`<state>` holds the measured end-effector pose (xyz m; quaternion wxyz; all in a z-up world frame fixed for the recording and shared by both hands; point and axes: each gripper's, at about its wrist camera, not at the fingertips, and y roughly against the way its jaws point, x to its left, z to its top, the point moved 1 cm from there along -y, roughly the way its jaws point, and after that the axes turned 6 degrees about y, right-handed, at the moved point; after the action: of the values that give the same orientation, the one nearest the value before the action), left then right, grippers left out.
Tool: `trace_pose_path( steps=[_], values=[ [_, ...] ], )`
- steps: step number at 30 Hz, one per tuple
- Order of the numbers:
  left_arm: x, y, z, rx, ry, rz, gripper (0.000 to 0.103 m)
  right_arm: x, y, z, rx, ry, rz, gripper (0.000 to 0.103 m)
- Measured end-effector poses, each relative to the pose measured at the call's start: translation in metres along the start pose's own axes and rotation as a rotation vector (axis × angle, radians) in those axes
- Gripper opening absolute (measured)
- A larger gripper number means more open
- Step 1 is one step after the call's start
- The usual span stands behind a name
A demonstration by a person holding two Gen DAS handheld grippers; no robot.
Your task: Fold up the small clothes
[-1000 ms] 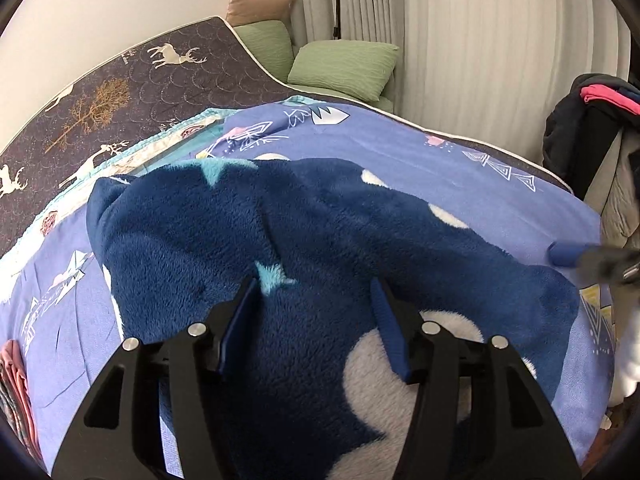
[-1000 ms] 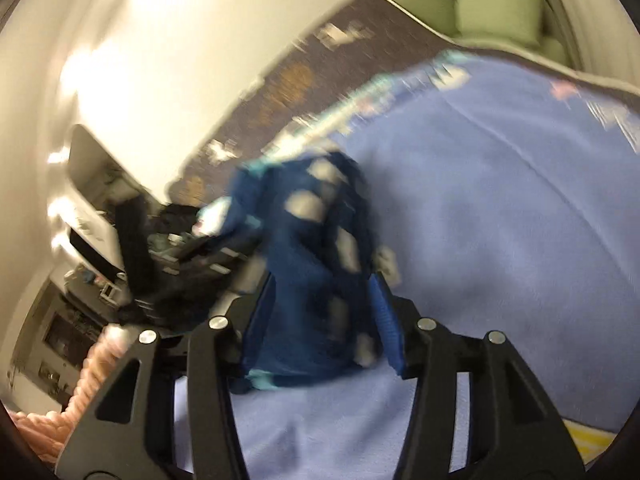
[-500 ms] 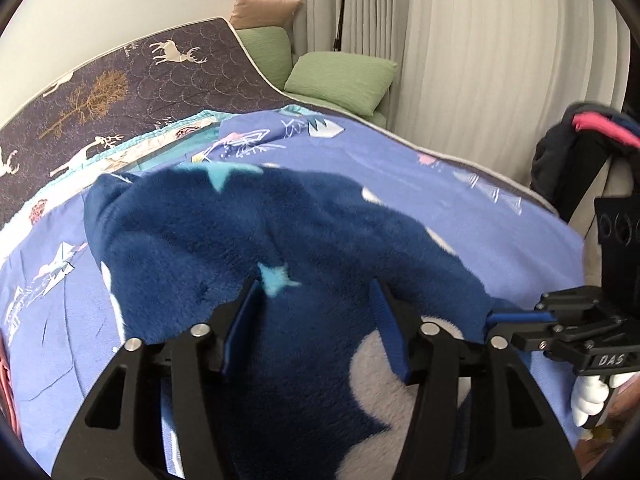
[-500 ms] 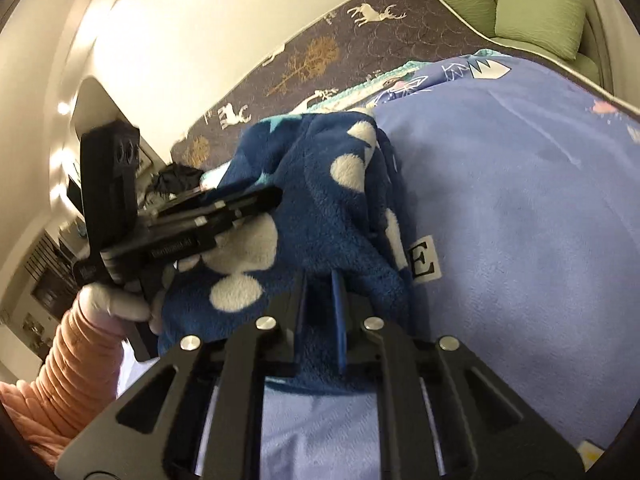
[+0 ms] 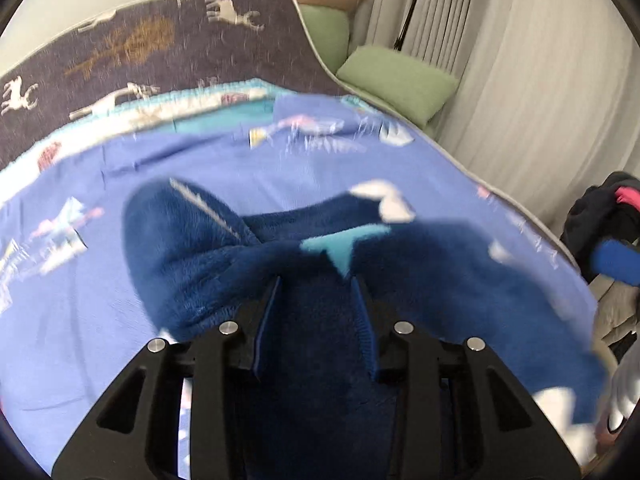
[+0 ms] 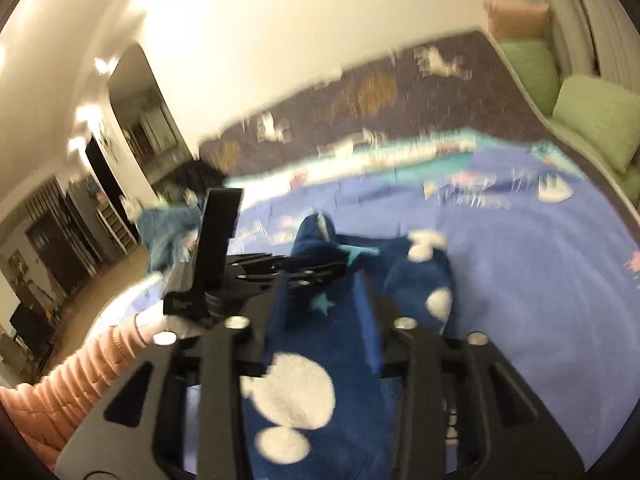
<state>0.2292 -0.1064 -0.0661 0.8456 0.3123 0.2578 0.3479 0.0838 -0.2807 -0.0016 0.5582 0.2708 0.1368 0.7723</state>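
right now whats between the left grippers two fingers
In the left wrist view, a fold of the navy fleece garment fills the gap of the left gripper.

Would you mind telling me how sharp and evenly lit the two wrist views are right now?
Left wrist view: even, cool light; the bedspread print is motion-smeared, while the left gripper stays fairly crisp. Right wrist view: heavier blur, warm cast, blown-out glare on the wall; fisheye bending in both.

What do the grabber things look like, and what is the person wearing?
Each gripper is a black frame with triangle-shaped cut-outs, round silver bolts and two fingers faced with blue pads: the left gripper and the right gripper. In the right wrist view the hand on the left gripper wears a white glove and a ribbed pink sleeve.
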Motion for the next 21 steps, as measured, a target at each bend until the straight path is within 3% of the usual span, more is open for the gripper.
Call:
trace_pose_path(
  steps=[2,3,4,6,9,12,14,16,18,19,21],
  values=[
    [0.002,-0.006,-0.006,-0.028,-0.002,-0.042,0.037,-0.013,-0.048,-0.02,0.182,-0.009,-0.137,0.04],
    [0.004,-0.006,-0.007,-0.026,0.011,-0.056,0.037,-0.029,-0.068,-0.041,0.191,-0.042,-0.108,0.04],
    [0.005,-0.007,-0.007,-0.026,0.011,-0.068,0.037,-0.036,-0.066,-0.047,0.139,-0.062,-0.072,0.039],
    [0.004,-0.006,-0.007,-0.028,-0.017,-0.073,0.037,-0.041,-0.058,-0.047,0.134,-0.096,-0.039,0.039],
    [0.005,-0.001,-0.005,-0.03,-0.03,-0.079,0.037,-0.036,-0.053,-0.049,0.13,-0.055,-0.06,0.039],
    [0.012,0.018,0.003,-0.075,0.007,-0.112,0.037,-0.035,-0.053,-0.049,0.136,-0.042,-0.068,0.039],
    [0.023,0.028,0.011,-0.118,0.021,-0.094,0.037,-0.036,-0.055,-0.049,0.126,-0.048,-0.063,0.039],
    [0.036,0.02,0.014,-0.097,0.025,-0.139,0.037,-0.039,-0.055,-0.05,0.119,-0.054,-0.062,0.039],
    [0.036,0.004,0.005,-0.064,-0.059,-0.12,0.031,-0.036,-0.054,-0.049,0.118,-0.046,-0.077,0.039],
    [0.034,0.003,-0.001,-0.088,-0.095,-0.115,0.031,-0.034,-0.053,-0.049,0.117,-0.044,-0.082,0.039],
    [0.04,0.005,0.0,-0.097,-0.024,-0.135,0.031,-0.032,-0.052,-0.05,0.111,-0.035,-0.091,0.039]
  ],
)
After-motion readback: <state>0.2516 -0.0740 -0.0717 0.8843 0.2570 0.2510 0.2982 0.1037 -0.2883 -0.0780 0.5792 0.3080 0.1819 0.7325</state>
